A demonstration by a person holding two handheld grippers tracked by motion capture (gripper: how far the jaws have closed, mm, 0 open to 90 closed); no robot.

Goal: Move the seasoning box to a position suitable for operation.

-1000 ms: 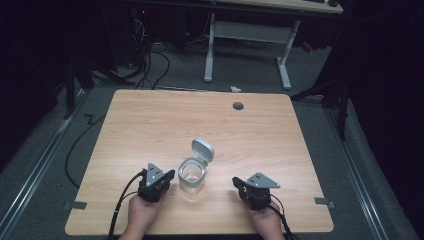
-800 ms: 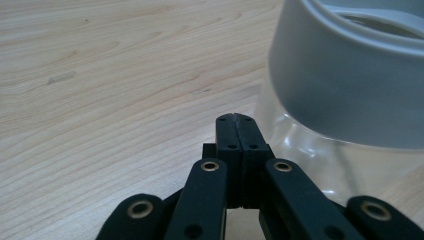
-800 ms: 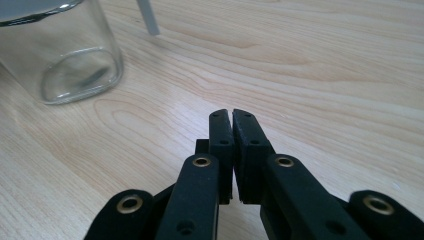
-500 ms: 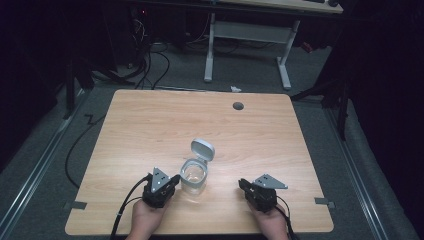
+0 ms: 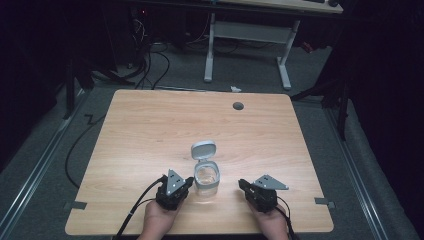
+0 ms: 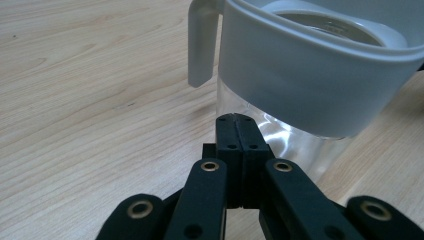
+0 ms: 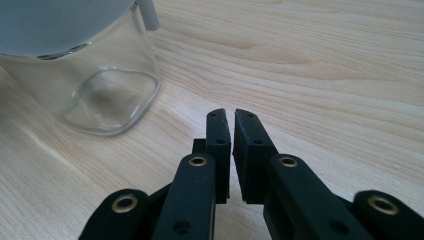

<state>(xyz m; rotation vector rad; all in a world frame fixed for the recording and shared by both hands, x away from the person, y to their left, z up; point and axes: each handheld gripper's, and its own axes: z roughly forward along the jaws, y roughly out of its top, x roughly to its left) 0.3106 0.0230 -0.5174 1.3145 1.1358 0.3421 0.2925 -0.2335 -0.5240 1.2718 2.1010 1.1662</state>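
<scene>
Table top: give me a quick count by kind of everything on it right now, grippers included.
Clear jar with grey collar and flipped-open lid: 1
Handheld grippers: 2, left gripper beside the jar, right gripper apart from it
Grey round grommet at the far edge: 1
Total: 4

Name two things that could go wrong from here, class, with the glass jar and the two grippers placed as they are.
1. The left gripper, jaws shut, sits right beside the clear glass jar; a nudge could slide or tip it, since nothing is gripping it.
2. The jar's grey flip lid stands open behind it; a push there could swing it shut or unbalance the jar.
The right gripper is farther off, so it poses less risk.
</scene>
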